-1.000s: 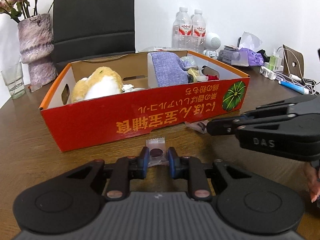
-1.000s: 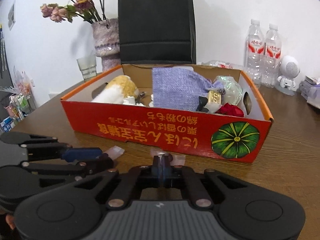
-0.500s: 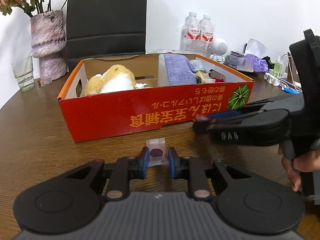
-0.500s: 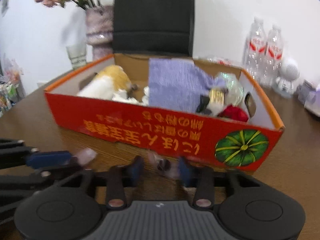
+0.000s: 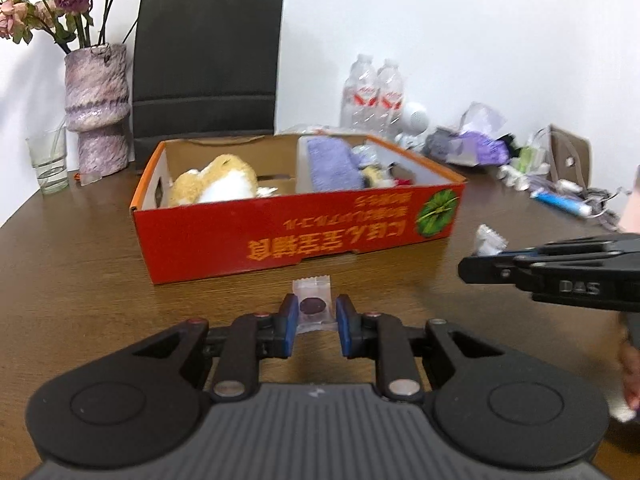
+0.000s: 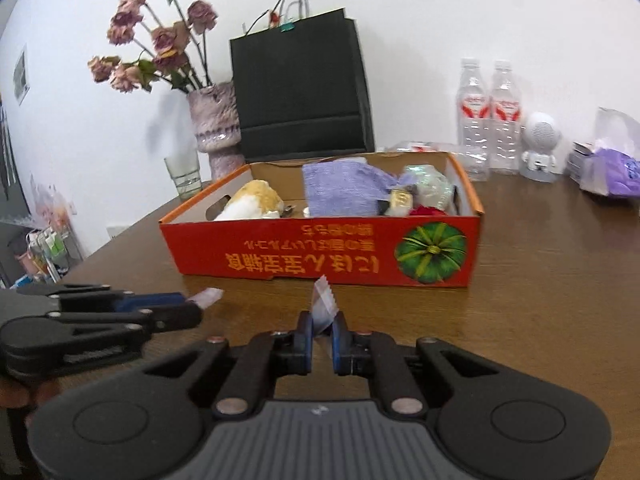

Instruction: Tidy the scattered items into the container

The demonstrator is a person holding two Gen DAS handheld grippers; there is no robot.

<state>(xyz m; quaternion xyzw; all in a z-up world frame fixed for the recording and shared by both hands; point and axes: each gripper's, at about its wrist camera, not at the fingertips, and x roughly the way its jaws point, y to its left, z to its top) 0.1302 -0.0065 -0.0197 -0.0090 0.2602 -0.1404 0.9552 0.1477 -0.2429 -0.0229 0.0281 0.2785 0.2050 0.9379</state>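
A red cardboard box [image 5: 304,232] stands on the brown table and holds a plush toy [image 5: 216,182], a purple cloth [image 5: 332,164] and small items. My left gripper [image 5: 317,312] is shut on a clear candy wrapper [image 5: 312,304] with a dark sweet inside, held in front of the box. My right gripper [image 6: 322,330] is shut on a second clear wrapper [image 6: 325,304], which sticks up between its pads. The right gripper also shows in the left wrist view [image 5: 472,270] with the wrapper [image 5: 488,238] at its tip. The box also shows in the right wrist view [image 6: 320,248].
A vase of dried roses [image 5: 96,108], a glass [image 5: 50,164] and a black paper bag [image 5: 208,68] stand behind the box. Two water bottles [image 5: 372,96], a white speaker [image 6: 540,146], tissues and cables [image 5: 560,192] crowd the back right.
Both grippers have pulled back and up from the box, each with its wrapper. The right gripper opened briefly, then shut on its wrapper, now upright.
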